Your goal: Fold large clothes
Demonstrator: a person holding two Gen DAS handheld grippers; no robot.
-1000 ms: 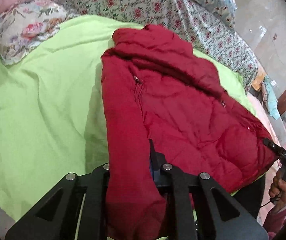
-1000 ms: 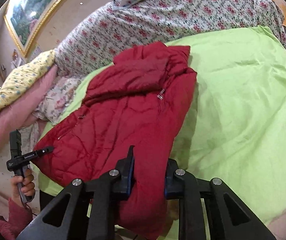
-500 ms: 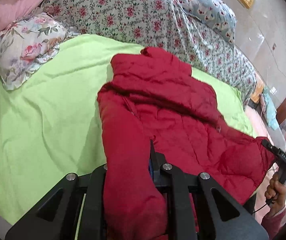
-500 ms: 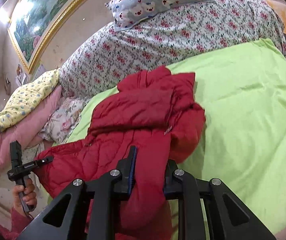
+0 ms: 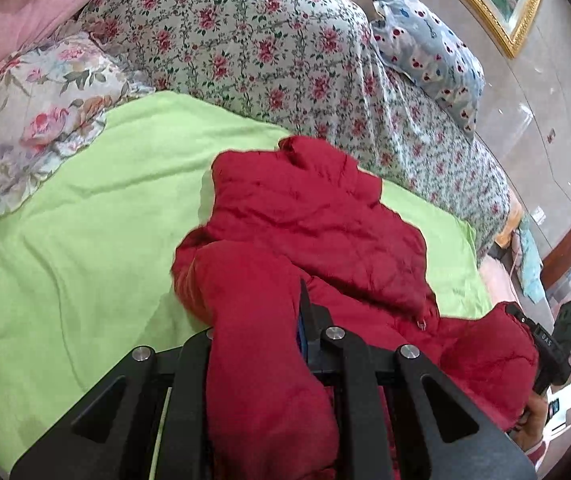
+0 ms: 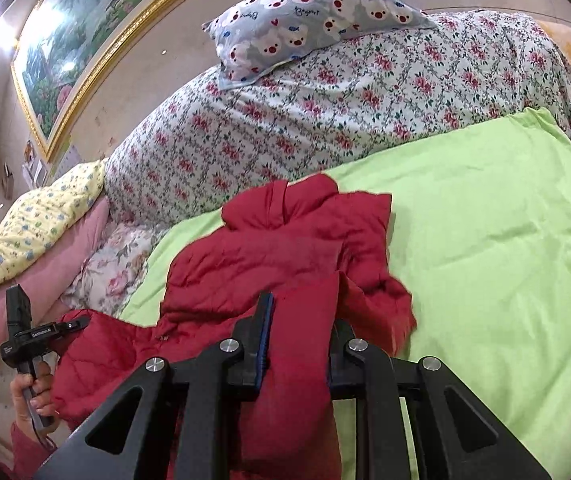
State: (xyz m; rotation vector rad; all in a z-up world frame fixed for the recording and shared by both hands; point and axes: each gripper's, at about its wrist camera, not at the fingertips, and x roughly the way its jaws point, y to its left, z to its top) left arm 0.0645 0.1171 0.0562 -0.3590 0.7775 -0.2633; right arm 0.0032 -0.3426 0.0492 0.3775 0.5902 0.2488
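Both sets of fingers (image 5: 305, 312) pinch the jacket's (image 5: 317, 232) near hem, left gripper (image 5: 255, 320) and right gripper (image 6: 299, 320) alike. Since a second ago they have raised it off the sheet (image 5: 85, 240) toward the collar: the fold looks half done.

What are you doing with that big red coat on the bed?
A person is folding a red coat on the green sheet. Each hand-held gripper is shut on the coat's near edge: the left hand-held gripper on one side, the right hand-held gripper on the other. The near edge is lifted off the sheet, while the far end lies on it near the floral quilt.
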